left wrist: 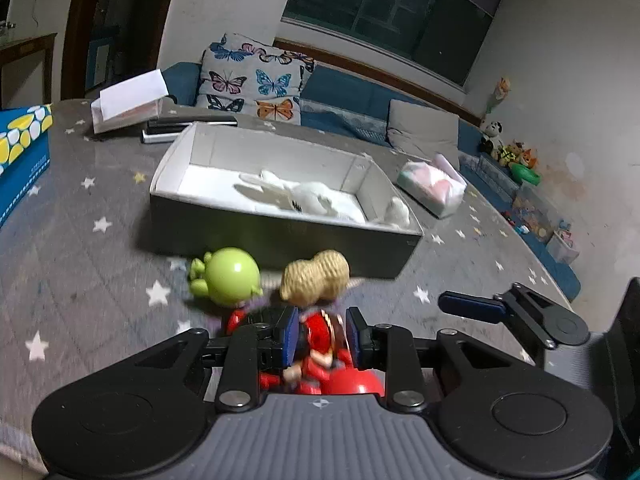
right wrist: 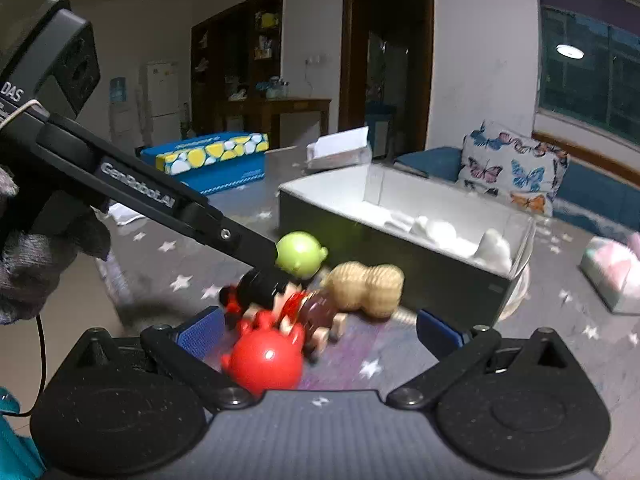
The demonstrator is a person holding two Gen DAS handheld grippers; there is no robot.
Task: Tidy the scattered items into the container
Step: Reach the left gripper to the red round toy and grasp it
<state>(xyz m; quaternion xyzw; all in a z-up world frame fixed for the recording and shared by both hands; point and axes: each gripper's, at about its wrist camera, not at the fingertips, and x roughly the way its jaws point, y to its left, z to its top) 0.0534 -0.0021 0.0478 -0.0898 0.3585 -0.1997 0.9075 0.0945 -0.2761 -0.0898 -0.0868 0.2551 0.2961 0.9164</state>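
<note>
While the left hand-held gripper (left wrist: 323, 338) pinches the red toy figure (left wrist: 320, 344) just before the white box (left wrist: 280, 236), lift clear over its wall; right hand-held gripper (right wrist: 318, 330) spread, empty.

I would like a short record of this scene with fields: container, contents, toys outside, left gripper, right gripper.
container: open box on the star-patterned cloth
contents: white soft items
toys outside: green round toy, peanut-shaped toy, red ball toy, all before the box
left gripper: left gripper shut on a red-dressed figure
right gripper: right gripper open wide, nothing between its pads
</note>
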